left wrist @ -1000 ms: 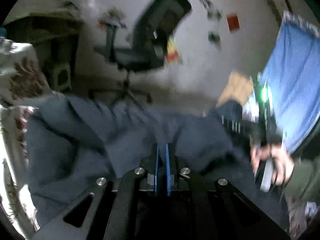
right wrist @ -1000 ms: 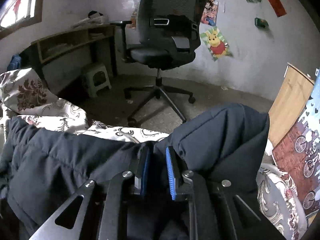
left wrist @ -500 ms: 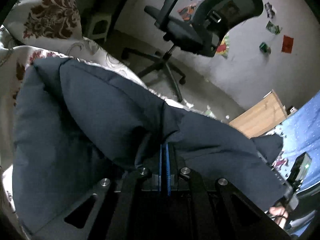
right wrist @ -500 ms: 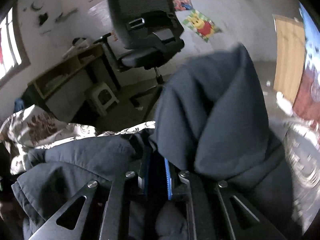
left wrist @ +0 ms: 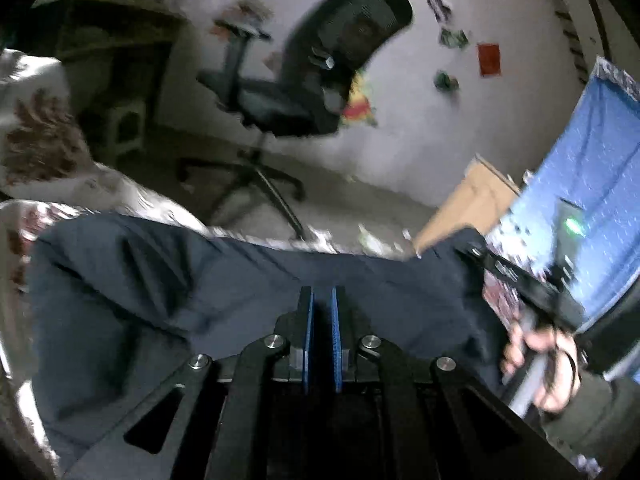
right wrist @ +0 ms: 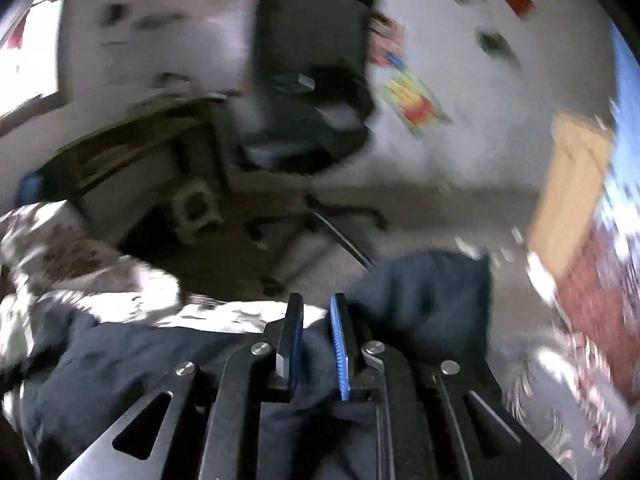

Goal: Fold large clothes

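A large dark navy padded jacket [left wrist: 168, 288] lies stretched across a floral-patterned bed cover [left wrist: 120, 196]. My left gripper [left wrist: 321, 300] is shut on a fold of the jacket near its middle edge. My right gripper [right wrist: 316, 312] is shut on the jacket [right wrist: 424, 300] too, with dark cloth between its blue pads and a raised lump of cloth to its right. In the left wrist view the right gripper [left wrist: 520, 276] and the hand holding it show at the right, at the jacket's far end. Both views are motion-blurred.
A black office chair [left wrist: 312, 80] stands on the floor beyond the bed, also in the right wrist view [right wrist: 308, 100]. A wooden desk [right wrist: 132, 148] with a small stool [right wrist: 196, 208] is at the left. A wooden board [right wrist: 572, 184] and blue patterned cloth [left wrist: 580, 184] are at the right.
Both grippers have swung with the jacket still held. The raised jacket portion has come down, and the cloth now lies flatter and stretched between the two grippers.
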The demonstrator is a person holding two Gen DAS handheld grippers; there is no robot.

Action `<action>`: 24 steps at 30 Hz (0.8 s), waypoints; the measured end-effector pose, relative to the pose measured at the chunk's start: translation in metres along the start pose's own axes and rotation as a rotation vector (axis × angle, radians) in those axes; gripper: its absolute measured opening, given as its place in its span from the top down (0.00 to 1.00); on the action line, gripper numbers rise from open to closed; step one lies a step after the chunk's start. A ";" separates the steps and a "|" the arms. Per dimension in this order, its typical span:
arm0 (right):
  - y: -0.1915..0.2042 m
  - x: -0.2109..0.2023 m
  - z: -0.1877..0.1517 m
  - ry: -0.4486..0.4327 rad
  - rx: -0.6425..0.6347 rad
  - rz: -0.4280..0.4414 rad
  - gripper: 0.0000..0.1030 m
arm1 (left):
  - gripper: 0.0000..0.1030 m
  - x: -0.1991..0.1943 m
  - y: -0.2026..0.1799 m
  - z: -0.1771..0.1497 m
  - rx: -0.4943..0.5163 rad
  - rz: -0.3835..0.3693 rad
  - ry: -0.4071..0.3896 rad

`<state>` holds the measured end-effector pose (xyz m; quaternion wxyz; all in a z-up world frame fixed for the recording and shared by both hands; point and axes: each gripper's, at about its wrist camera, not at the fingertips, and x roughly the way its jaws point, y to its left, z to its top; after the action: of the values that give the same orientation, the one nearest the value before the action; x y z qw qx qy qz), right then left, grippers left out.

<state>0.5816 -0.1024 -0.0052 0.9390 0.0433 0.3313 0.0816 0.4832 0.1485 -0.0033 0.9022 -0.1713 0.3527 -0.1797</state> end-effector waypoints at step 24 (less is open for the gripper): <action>0.030 -0.018 -0.075 0.318 -0.095 0.229 0.59 | 0.84 0.027 -0.030 -0.035 0.150 0.118 0.236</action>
<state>0.5169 -0.0745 -0.0488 0.8605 0.0230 0.4640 0.2092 0.4710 0.1042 -0.0299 0.8736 -0.0603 0.4514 -0.1713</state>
